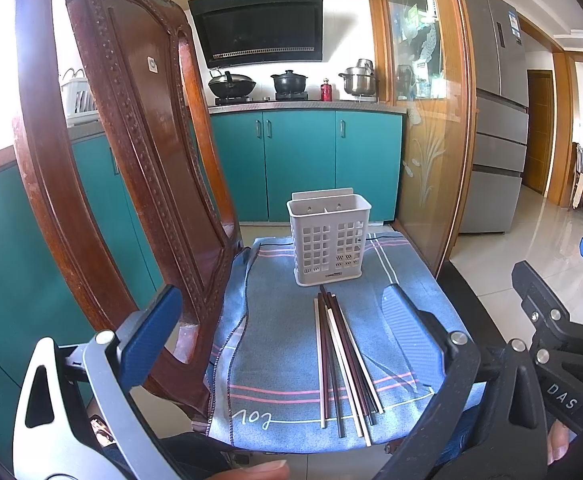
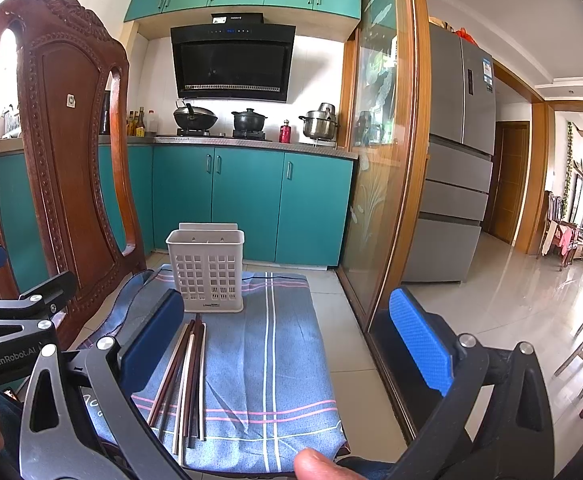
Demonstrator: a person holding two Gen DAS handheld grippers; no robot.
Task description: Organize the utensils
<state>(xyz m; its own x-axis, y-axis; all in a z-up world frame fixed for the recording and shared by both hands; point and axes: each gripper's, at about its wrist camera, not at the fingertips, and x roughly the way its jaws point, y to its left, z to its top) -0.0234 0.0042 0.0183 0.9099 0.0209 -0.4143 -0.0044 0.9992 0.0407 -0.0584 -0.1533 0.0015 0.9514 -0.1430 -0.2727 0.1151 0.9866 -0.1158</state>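
Chopsticks [image 1: 341, 364], dark and pale mixed, lie bundled on the blue checked cloth [image 1: 407, 276] just in front of the white perforated utensil holder [image 1: 328, 238], which stands upright and empty. Left gripper [image 1: 287, 320] and right gripper [image 2: 291, 332] hover near the holder, each spread wide, grasping nothing.

A utensil holder [image 1: 328, 239] stands at the far end of a cloth [image 1: 275, 320] spread over a chair seat, with a bundle of chopsticks [image 1: 341, 364] lying on the cloth just in front of it. The chair back [image 1: 131, 152] rises to the left (kitchen cabinets [image 1: 303, 160] stand behind).
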